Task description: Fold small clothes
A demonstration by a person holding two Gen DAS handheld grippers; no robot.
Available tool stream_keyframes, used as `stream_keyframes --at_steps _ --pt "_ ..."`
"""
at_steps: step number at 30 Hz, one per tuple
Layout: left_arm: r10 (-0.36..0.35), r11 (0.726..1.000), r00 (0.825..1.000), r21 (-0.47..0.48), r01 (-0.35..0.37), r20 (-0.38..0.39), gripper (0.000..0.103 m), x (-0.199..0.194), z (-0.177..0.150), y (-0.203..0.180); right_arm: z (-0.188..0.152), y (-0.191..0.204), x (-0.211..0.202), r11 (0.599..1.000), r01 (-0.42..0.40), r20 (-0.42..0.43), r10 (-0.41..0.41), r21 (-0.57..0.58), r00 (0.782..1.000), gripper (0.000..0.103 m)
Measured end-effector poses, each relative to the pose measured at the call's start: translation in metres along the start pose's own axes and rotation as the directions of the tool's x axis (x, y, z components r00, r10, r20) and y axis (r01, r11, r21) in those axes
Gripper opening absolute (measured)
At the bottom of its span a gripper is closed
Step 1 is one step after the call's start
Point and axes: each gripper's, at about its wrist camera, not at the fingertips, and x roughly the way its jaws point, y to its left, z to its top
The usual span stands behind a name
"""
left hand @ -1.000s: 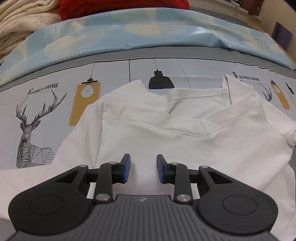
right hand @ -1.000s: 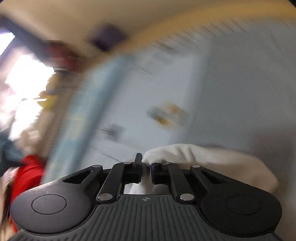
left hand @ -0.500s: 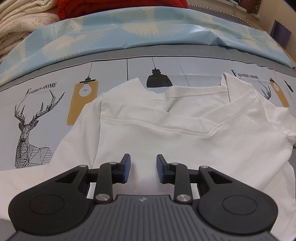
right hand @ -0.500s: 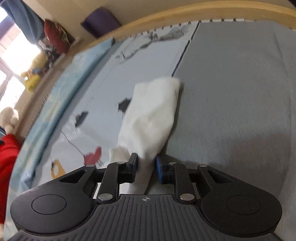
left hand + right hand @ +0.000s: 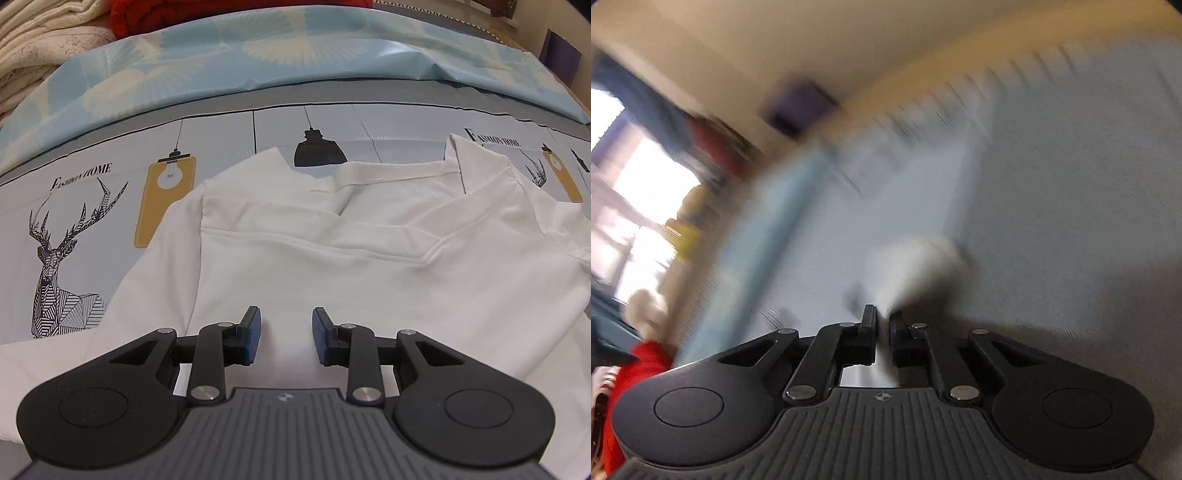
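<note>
A small white shirt [image 5: 332,280] lies spread on the printed sheet [image 5: 229,144], its lower part folded up over the body. My left gripper [image 5: 286,334] is open and empty, hovering low over the shirt's near middle. In the right wrist view, heavily blurred by motion, my right gripper [image 5: 882,326] is shut on a bunch of white fabric [image 5: 916,269], apparently the shirt's sleeve, which sticks out beyond the fingers above the grey bed surface [image 5: 1071,221].
A light blue patterned quilt [image 5: 295,51] lies along the far side. Cream blankets [image 5: 40,40] and a red cloth [image 5: 221,11] are piled at the back left. A window [image 5: 639,206] and room clutter show blurred at the right view's left.
The left gripper has stayed almost still and open. The right gripper, still shut on the white fabric, is swinging fast; its view went from sharp to blurred and the fabric now bunches close ahead.
</note>
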Motion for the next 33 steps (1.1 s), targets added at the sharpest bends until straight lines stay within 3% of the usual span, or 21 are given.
stream_keyframes --at_steps 2,3,5,6,8,11,12,13,14,15,16,18,22,24,26,29,33 --pt "-0.007 1.000 1.000 0.004 0.007 -0.001 0.034 0.000 0.001 0.000 0.013 0.017 -0.018 0.997 -0.003 0.139 0.013 -0.072 0.990 0.006" --pt "-0.014 1.000 1.000 0.009 0.014 0.000 0.034 -0.001 0.001 0.001 0.019 0.015 -0.017 0.997 0.060 0.150 -0.052 -0.051 0.987 0.007" --pt "-0.028 1.000 1.000 0.012 0.028 0.006 0.034 -0.004 0.001 0.002 0.020 0.001 -0.007 0.967 0.250 0.115 -0.244 -0.042 0.963 0.008" --pt "-0.036 0.999 0.999 0.014 0.036 0.006 0.034 -0.006 0.001 0.002 0.016 -0.006 -0.001 0.943 0.327 0.083 -0.321 -0.065 0.943 0.013" --pt "-0.052 0.998 0.999 0.021 0.052 0.009 0.034 -0.011 0.001 0.003 0.005 -0.019 0.009 0.880 0.465 0.028 -0.464 -0.099 0.885 0.017" --pt "-0.090 0.995 0.996 0.031 0.090 0.011 0.034 -0.019 -0.001 0.003 0.001 -0.012 0.003 0.880 0.449 0.057 -0.446 -0.158 0.893 0.039" --pt "-0.102 0.994 0.995 0.033 0.102 0.013 0.034 -0.022 -0.003 0.003 0.000 -0.007 -0.003 0.892 0.422 0.071 -0.416 -0.165 0.907 0.046" --pt "-0.112 0.993 0.994 0.033 0.111 0.016 0.034 -0.025 -0.004 0.004 0.000 -0.004 -0.008 0.911 0.377 0.085 -0.367 -0.167 0.926 0.049" --pt "-0.114 0.993 0.993 0.032 0.113 0.022 0.034 -0.029 -0.006 0.006 0.000 -0.005 -0.007 0.913 0.365 0.064 -0.360 -0.180 0.931 0.049" --pt "-0.113 0.993 0.993 0.029 0.112 0.030 0.034 -0.032 -0.007 0.007 -0.002 -0.005 -0.001 0.883 0.422 0.007 -0.430 -0.207 0.903 0.042" --pt "-0.113 0.993 0.993 0.025 0.112 0.044 0.034 -0.037 -0.009 0.010 -0.006 -0.006 0.001 0.828 0.509 -0.025 -0.529 -0.236 0.848 0.038" --pt "-0.122 0.992 0.989 0.021 0.121 0.086 0.034 -0.051 -0.012 0.014 -0.001 0.008 -0.008 0.791 0.561 0.017 -0.575 -0.243 0.818 0.040" --pt "-0.126 0.992 0.974 0.003 0.128 0.190 0.034 -0.094 -0.024 0.023 -0.001 0.063 -0.056 0.858 0.427 0.032 -0.437 -0.287 0.899 0.040" --pt "-0.145 0.989 0.963 0.005 0.147 0.225 0.034 -0.120 -0.034 0.027 -0.006 0.094 -0.082 0.887 0.315 -0.006 -0.337 -0.337 0.941 0.040" --pt "-0.159 0.987 0.951 0.021 0.159 0.263 0.034 -0.148 -0.052 0.033 -0.019 0.125 -0.114 0.898 0.185 -0.075 -0.233 -0.400 0.970 0.040" --pt "-0.183 0.982 0.942 0.011 0.187 0.283 0.034 -0.182 -0.089 0.050 -0.043 0.154 -0.170 0.880 -0.014 -0.202 -0.093 -0.474 0.975 0.040" --pt "-0.214 0.969 0.950 -0.074 0.236 0.229 0.031 -0.196 -0.155 0.077 -0.079 0.158 -0.230 0.832 -0.226 -0.389 0.014 -0.506 0.921 0.040"
